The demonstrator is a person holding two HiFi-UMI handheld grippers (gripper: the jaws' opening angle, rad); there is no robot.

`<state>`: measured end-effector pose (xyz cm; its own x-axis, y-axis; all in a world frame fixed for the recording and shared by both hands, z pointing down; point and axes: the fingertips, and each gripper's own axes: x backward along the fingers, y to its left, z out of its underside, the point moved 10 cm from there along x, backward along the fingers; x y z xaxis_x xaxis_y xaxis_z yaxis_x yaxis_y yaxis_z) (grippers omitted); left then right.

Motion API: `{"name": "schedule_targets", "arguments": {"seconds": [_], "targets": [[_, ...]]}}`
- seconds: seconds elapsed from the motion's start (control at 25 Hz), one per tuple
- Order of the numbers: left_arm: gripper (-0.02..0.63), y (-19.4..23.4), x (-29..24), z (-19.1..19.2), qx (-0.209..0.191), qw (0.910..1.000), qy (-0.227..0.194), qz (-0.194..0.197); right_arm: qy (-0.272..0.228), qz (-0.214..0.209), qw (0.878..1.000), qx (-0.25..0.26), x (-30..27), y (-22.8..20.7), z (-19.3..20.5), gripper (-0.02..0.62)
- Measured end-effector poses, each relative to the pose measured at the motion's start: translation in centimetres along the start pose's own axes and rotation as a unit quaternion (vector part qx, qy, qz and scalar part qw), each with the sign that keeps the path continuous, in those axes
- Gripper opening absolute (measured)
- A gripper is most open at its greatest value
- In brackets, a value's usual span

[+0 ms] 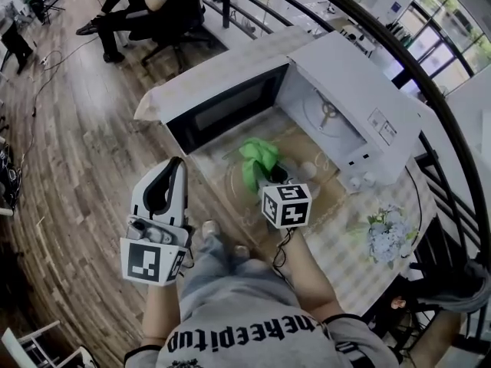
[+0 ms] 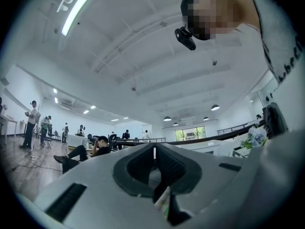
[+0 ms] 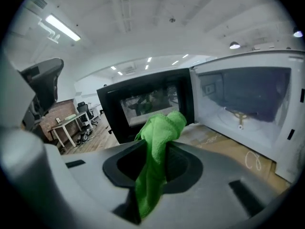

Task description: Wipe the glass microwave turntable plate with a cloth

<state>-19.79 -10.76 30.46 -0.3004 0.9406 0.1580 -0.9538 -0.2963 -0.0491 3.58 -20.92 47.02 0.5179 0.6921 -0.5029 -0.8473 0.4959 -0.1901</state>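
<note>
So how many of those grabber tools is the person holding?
2. The left gripper is beside the open microwave, jaws together, empty. The right gripper is in front of it, clamped on a green cloth.

There is one microwave point(image 1: 337, 90), one green cloth point(image 1: 257, 163), one flower bunch point(image 1: 387, 232) and one desk point(image 1: 334, 213). Two claws show, the left claw point(image 1: 173, 169) and the right claw point(image 1: 272, 176).

Right tool point(image 1: 271, 177) with green cloth point(image 1: 258, 159)

White left hand-held gripper point(image 1: 176, 166), right hand-held gripper point(image 1: 270, 177), black-and-white marker cubes point(image 1: 286, 204), grey black-lettered T-shirt point(image 1: 245, 317).
</note>
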Motion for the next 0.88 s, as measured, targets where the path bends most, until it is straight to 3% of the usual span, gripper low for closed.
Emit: {"name": "schedule_targets", "arguments": {"seconds": [0.32,0.52,0.6,0.88], "targets": [[0.015,2.8,-1.4,1.3,0.004,0.9999,0.016,0.003,0.078,0.002,0.997,0.027,-6.8,1.6,1.7,0.094],[0.015,3.9,-1.9,1.6,0.005,0.9998,0.021,-0.003,0.131,0.003,0.988,0.084,-10.3,3.1,2.9,0.089],[0.015,4.0,-2.1,1.7,0.005,0.9997,0.023,-0.003,0.137,0.009,0.986,0.098,-10.7,2.8,3.3,0.087],[0.015,3.9,-2.8,1.8,0.008,0.9997,0.022,0.003,0.129,0.051,0.987,0.078,-9.6,-0.9,3.4,0.086]]}}
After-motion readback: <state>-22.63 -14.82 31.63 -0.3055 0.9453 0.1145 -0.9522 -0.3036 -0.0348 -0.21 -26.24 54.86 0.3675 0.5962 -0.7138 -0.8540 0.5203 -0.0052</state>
